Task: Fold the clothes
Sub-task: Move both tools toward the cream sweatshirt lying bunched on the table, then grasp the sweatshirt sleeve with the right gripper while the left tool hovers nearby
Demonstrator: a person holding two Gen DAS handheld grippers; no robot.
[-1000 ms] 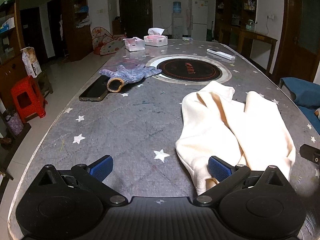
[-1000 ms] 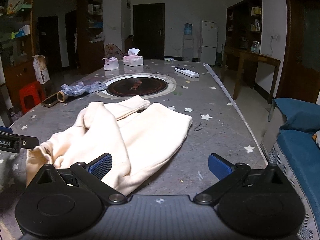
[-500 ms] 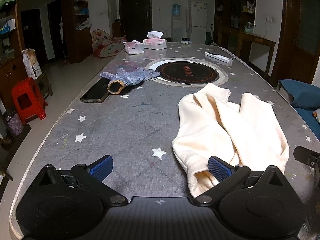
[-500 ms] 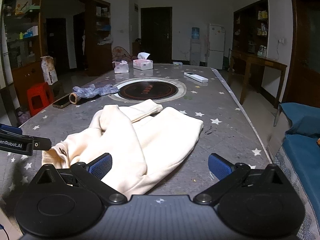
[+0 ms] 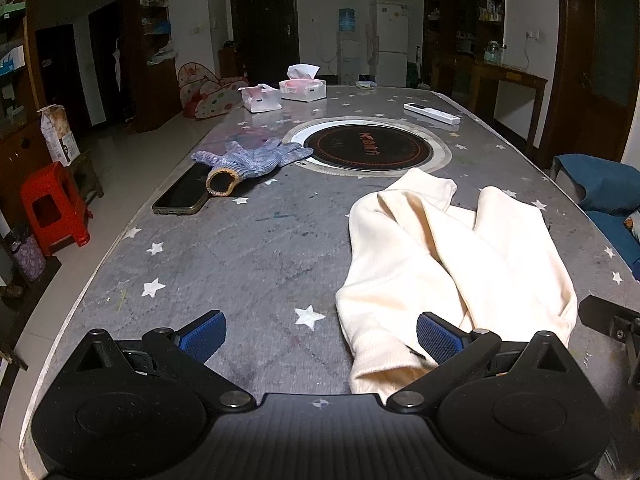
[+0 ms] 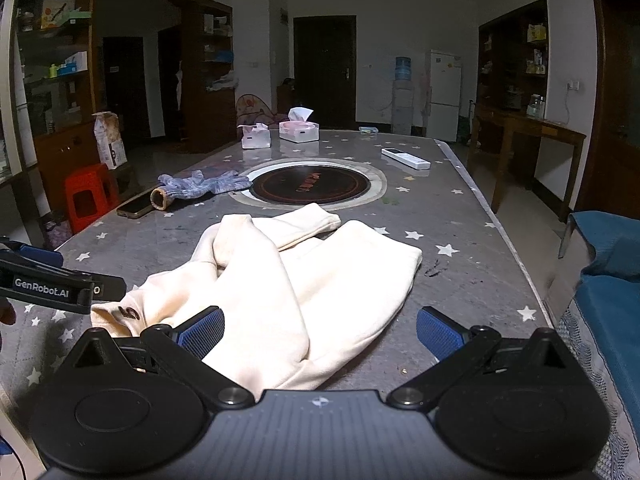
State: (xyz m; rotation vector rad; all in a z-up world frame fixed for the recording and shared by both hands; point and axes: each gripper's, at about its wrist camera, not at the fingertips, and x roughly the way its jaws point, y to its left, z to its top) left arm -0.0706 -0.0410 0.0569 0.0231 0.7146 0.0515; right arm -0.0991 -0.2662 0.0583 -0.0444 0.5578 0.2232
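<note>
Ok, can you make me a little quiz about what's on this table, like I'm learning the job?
1. True or false: the left gripper and the right gripper are both open.
2. What lies partly on the phone? A) remote B) knitted glove C) tissue box
3. Fill in: the cream garment lies rumpled on the ____.

Key:
1. True; neither holds anything.
2. B, the knitted glove.
3. Table.
</note>
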